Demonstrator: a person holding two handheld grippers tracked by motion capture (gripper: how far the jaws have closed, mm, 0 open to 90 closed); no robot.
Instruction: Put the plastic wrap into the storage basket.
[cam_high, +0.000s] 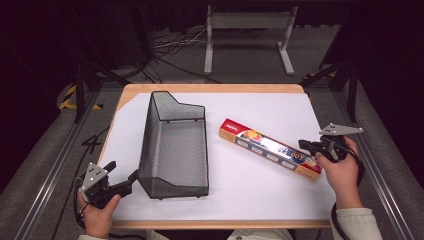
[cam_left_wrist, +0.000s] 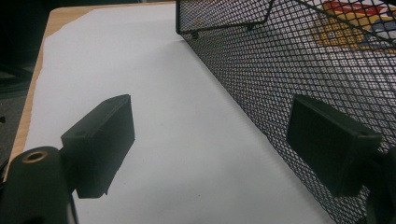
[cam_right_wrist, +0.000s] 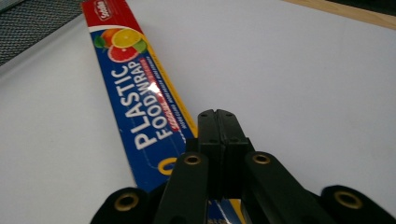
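White paper covers the wooden desk, with dark floor and a metal stand beyond its far edge. Left of the middle stands a black mesh basket. Near the right edge a long box of plastic food wrap lies flat and slanted. The right gripper hovers over the box's near end, its jaws clenched together on nothing. At the near left corner, the left gripper is spread wide, one jaw just beside the basket's wall.
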